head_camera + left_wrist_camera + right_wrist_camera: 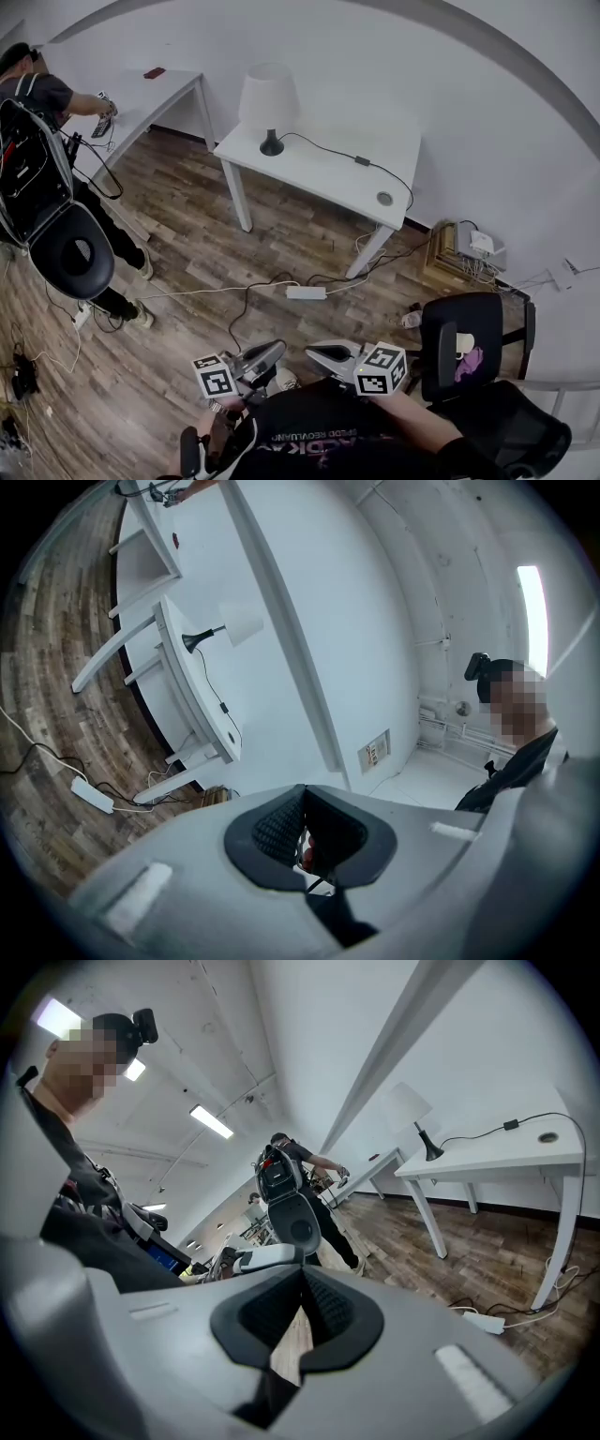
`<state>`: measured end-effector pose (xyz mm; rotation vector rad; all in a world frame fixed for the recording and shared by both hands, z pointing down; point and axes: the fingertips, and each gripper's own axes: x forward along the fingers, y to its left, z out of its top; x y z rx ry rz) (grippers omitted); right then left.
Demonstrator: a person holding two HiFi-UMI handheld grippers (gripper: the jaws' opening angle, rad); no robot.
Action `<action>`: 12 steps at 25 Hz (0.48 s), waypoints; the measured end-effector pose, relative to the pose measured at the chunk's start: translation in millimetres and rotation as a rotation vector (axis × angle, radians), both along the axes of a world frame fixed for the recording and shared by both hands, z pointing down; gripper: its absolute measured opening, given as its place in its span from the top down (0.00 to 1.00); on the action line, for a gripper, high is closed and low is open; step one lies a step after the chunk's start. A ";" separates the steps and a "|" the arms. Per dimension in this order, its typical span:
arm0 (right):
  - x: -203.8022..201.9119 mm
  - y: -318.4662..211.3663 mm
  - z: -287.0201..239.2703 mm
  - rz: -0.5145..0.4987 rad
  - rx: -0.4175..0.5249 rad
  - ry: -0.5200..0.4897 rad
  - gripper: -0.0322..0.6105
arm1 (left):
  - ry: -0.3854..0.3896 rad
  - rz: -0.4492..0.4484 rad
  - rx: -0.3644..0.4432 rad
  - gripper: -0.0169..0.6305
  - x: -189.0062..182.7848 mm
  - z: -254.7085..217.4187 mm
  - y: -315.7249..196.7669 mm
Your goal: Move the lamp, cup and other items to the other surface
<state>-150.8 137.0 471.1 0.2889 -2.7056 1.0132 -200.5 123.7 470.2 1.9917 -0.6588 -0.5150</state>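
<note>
One lamp [269, 101] (white shade, black base)

Even, muted indoor light, ceiling strips [211, 1121] glaring white, soft shadows, heavy fisheye bending — dark vignetted corners

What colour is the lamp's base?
The lamp base is black, under a white shade; the head view shows it best.

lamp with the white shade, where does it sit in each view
Head view: the lamp is at upper centre, standing on the left end of the nearer table.
Left gripper view: upper left of centre, lying sideways in the picture.
Right gripper view: upper right, upright.
Shared landmark: the white table under it, with the black cord running along its top.
</note>
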 end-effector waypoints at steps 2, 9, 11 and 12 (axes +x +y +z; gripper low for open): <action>-1.8 0.1 -0.4 -0.003 -0.002 0.001 0.94 | 0.001 -0.003 -0.003 0.97 -1.9 -0.2 0.3; -5.3 0.8 0.5 -0.018 0.000 0.004 0.94 | -0.003 -0.001 -0.006 0.97 -3.1 1.4 2.2; -7.0 0.9 0.0 -0.022 0.003 0.008 0.94 | -0.006 0.004 -0.001 0.97 -3.3 0.6 1.7; -7.7 1.0 -0.1 -0.022 0.004 0.010 0.94 | -0.011 0.005 0.001 0.97 -3.7 0.6 1.4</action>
